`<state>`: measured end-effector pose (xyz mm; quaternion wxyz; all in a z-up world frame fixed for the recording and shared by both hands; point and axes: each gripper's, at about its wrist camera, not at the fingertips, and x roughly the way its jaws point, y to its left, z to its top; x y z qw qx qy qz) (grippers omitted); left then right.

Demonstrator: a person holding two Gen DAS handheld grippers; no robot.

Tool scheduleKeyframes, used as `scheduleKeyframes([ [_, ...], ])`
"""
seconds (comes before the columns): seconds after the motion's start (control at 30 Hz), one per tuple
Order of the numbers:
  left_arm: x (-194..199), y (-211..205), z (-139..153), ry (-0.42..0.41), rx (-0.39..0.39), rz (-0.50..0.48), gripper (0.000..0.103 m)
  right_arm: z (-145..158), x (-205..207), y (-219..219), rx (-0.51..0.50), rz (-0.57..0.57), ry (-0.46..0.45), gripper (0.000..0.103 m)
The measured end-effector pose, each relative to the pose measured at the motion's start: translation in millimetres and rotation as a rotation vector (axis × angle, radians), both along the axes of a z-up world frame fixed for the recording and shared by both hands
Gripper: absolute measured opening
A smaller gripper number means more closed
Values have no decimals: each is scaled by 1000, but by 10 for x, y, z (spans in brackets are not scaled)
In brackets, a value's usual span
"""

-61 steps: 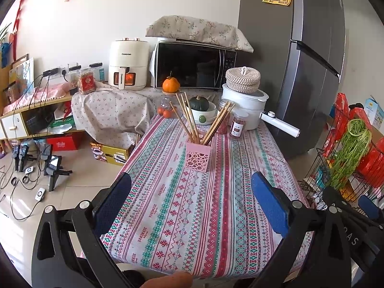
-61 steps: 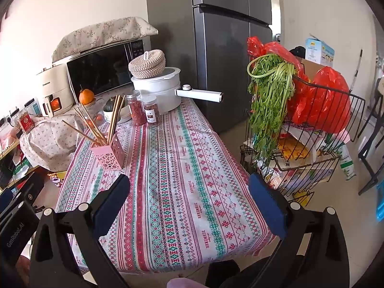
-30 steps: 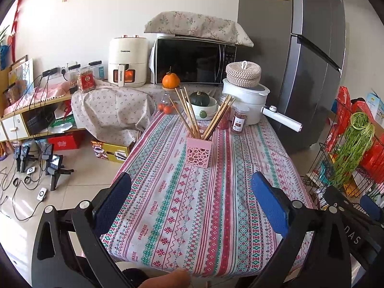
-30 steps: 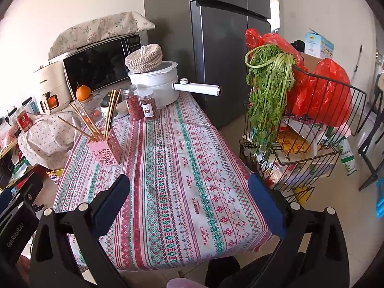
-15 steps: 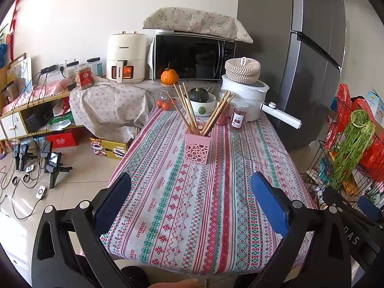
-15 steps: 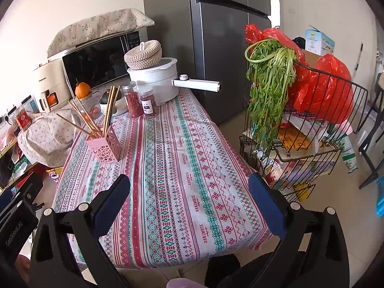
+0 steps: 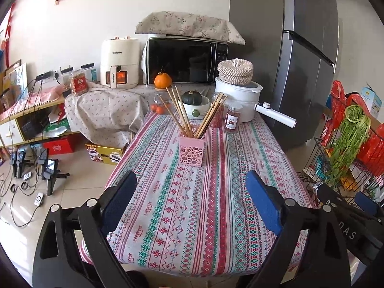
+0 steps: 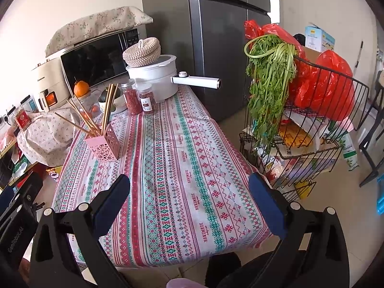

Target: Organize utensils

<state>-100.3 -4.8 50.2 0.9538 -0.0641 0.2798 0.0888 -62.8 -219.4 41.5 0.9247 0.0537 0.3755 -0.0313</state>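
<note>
I face a table [image 7: 168, 216] under a striped, patterned cloth, running away from me toward a white wall [image 7: 115, 9]. At its far end stand a black microwave [image 7: 184, 60] with a floral cover [image 7: 192, 24] on top and a cream air fryer [image 7: 119, 67] beside it. To my right rises a tall dark-grey refrigerator [image 7: 304, 48]. A black wire rack [image 8: 324, 129] stands beside the table's right edge on a pale tiled floor [image 7: 79, 168]. On the left, a low shelf unit [image 7: 14, 129] lines the wall, with cables trailing across the tiles. Bright daylight fills the room.
</note>
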Motion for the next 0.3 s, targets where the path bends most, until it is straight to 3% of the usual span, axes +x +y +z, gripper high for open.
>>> scheduleKeyframes([
  [0.1,17,-24,-3,14,14,1,95,4,-2,-1,-3,0,-3,96],
  [0.3,33,-45,-2,30,22,8,96,6,5,-9,-2,-2,-3,96],
])
